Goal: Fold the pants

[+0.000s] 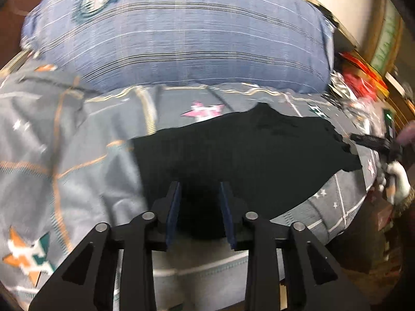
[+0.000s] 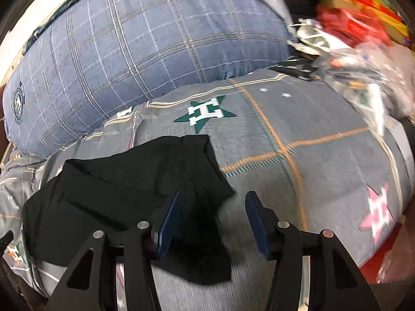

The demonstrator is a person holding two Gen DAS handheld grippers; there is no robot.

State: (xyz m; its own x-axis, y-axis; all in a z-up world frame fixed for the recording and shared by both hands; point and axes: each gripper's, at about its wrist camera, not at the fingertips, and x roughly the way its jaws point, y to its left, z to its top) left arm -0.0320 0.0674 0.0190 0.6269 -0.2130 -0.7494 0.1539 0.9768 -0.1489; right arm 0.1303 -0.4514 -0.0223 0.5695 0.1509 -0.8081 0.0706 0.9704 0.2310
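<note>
Left wrist view: left gripper [image 1: 200, 191], fingers apart, empty, over near edge of black pants [image 1: 246, 150]; pants spread on grey starred quilt [image 1: 64, 142]; blue plaid pillow [image 1: 181, 39] beyond.

Right wrist view: right gripper [image 2: 211, 202], fingers wide apart, empty, above pants' right edge; pants rumpled, partly folded on quilt.

Count: 1 black pants [image 2: 124, 194], 1 blue plaid pillow [image 2: 145, 51], 1 grey star-print bedsheet [image 2: 311, 129], 2 grippers – left gripper [image 1: 200, 189], right gripper [image 2: 212, 199].
</note>
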